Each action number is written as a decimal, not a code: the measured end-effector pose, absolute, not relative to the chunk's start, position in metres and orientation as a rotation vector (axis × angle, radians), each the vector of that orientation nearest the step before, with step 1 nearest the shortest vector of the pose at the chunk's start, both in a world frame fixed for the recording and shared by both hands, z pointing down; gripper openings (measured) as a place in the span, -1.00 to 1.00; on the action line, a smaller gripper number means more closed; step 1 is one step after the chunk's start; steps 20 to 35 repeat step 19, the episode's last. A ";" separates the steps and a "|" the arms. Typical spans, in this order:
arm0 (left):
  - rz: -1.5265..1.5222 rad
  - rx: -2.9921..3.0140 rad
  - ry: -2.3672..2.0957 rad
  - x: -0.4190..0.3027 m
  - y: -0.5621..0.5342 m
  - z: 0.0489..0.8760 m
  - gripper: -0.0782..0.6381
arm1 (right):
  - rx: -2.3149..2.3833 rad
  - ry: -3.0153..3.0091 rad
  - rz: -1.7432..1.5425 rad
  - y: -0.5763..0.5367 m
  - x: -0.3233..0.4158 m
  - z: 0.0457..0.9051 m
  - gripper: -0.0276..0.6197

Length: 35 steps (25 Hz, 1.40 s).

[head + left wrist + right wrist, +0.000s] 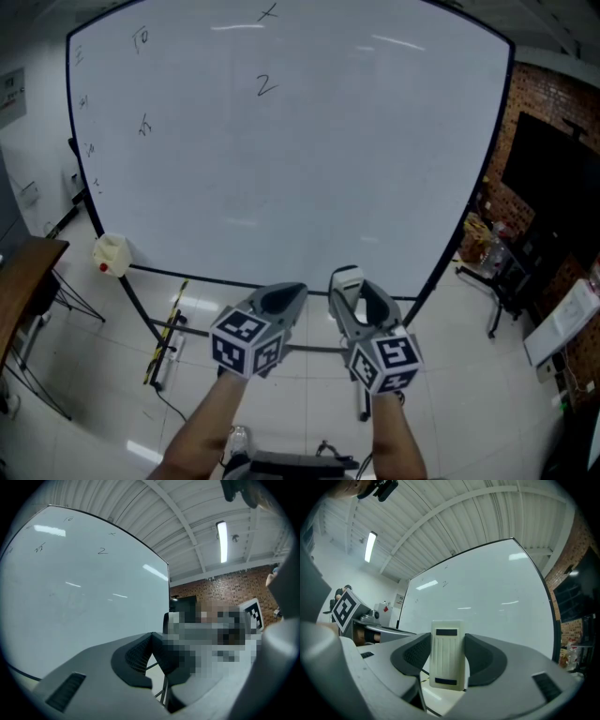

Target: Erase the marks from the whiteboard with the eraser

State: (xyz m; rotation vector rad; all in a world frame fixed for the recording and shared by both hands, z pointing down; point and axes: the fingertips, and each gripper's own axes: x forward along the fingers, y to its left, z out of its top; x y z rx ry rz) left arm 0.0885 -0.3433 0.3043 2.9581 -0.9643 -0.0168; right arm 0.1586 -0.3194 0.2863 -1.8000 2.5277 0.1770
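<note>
Far left: corner of a brown desk (26, 267). Just beside it, a whitish lump (112, 254) at the lower left corner of the whiteboard (309, 178).

On the board, small dark marks (141, 38) scattered down the upper left and along the left edge. Further right, near the top middle, a "2" (266, 85) with a small cross (269, 12) above it. Rest of the surface plain white with light reflections.

Below the board's bottom edge, left gripper (284, 298), jaws pressed together, tips touching, nothing between them; aimed up at the board.

Just to its right, right gripper (350, 287), pinching the eraser (347, 278) by its two long sides. Cream-coloured, oblong, with a dark bar at each end in the right gripper view (447, 654). Long axis in line with the jaws, far end sticking out past the tips and pointing at the whiteboard (487, 588). In the head view, far end just overlapping the board's lower frame.

Far right: brick wall (539, 89) with a black screen (553, 183) on it.
</note>
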 end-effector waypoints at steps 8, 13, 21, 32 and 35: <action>-0.020 2.955 -0.978 0.084 -0.342 0.304 -0.78 | -1.805 2.527 0.177 -0.318 0.155 0.285 -0.20; -0.022 2.952 -0.985 0.082 -0.341 0.304 -0.78 | -1.803 2.532 0.178 -0.317 0.154 0.285 -0.20; -0.019 2.948 -0.983 0.083 -0.341 0.306 -0.78 | -1.793 2.542 0.160 -0.317 0.154 0.287 -0.20; -0.019 2.948 -0.983 0.083 -0.341 0.306 -0.78 | -1.793 2.542 0.160 -0.317 0.154 0.287 -0.20; -0.019 2.948 -0.983 0.083 -0.341 0.306 -0.78 | -1.793 2.542 0.160 -0.317 0.154 0.287 -0.20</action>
